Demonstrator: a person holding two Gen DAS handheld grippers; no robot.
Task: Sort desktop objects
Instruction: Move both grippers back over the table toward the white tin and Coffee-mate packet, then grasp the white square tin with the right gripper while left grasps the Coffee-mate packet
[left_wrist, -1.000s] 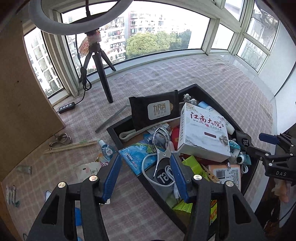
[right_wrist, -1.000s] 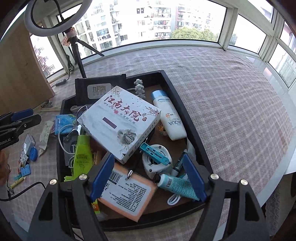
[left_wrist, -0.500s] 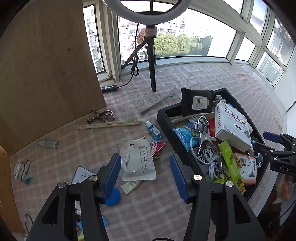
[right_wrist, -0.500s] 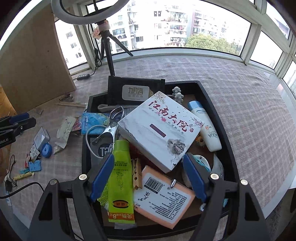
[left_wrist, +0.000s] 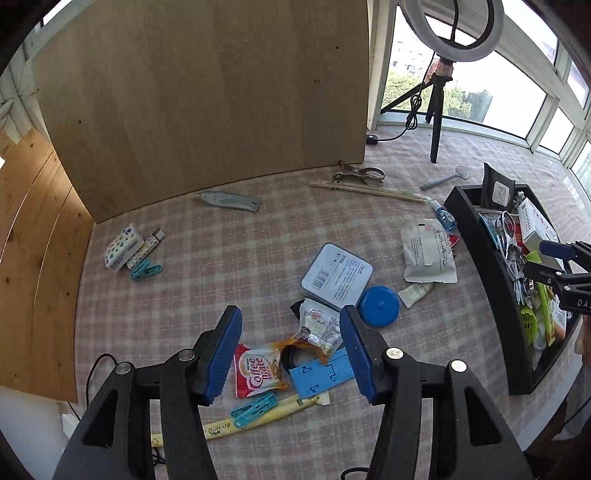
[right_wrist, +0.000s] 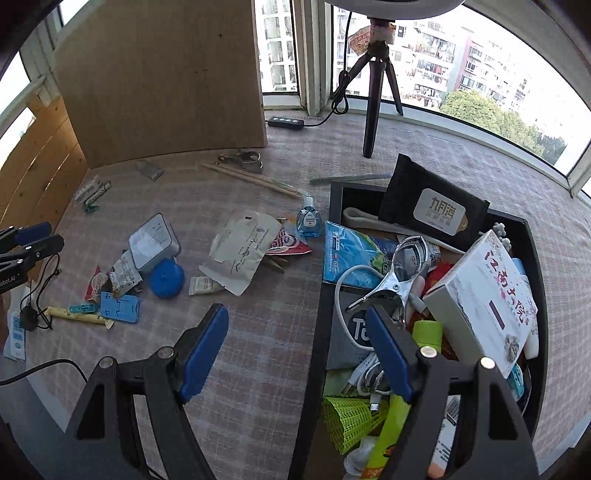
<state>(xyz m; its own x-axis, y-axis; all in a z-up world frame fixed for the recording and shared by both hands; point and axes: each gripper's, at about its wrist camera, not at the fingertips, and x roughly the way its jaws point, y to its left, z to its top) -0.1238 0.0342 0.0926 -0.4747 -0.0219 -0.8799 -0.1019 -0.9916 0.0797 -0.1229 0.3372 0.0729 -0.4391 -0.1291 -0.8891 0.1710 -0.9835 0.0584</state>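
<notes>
Both grippers have swung away from the black tray toward the scattered side of the table since a second ago; the left one, which was over the tray's cables and clamp, now hangs above the loose packets.

The left gripper (left_wrist: 290, 354) stands wide apart with nothing between its blue pads. Just below it lie a Coffee-mate sachet (left_wrist: 258, 371), a crumpled snack wrapper (left_wrist: 317, 328) and a blue phone stand (left_wrist: 319, 373), with a teal clothes peg (left_wrist: 255, 404) resting on a yellow paper sleeve (left_wrist: 229, 426). A little beyond sit a white tin (left_wrist: 336, 277) and, touching its corner, a round blue lid (left_wrist: 379, 306). Further on lies a white paper pouch (left_wrist: 428, 251) with a small blue bottle (left_wrist: 443, 218) at its far edge. Chopsticks (left_wrist: 369, 190) and a metal clamp (left_wrist: 360, 172) lie near the upright wooden board (left_wrist: 203, 99).

The right gripper (right_wrist: 295, 350) is also spread wide and empty, straddling the near left wall of the black tray (right_wrist: 317, 332). Inside the tray, nearest, are a green shuttlecock (right_wrist: 347, 417) and white cables (right_wrist: 365, 373), then a steel spring clamp (right_wrist: 399, 273), a white printed box (right_wrist: 487, 302) and a blue packet (right_wrist: 351, 254). A black wipes pack (right_wrist: 432, 206) leans at the tray's far end. Behind it stands the tripod (right_wrist: 373, 96) of a ring light.
</notes>
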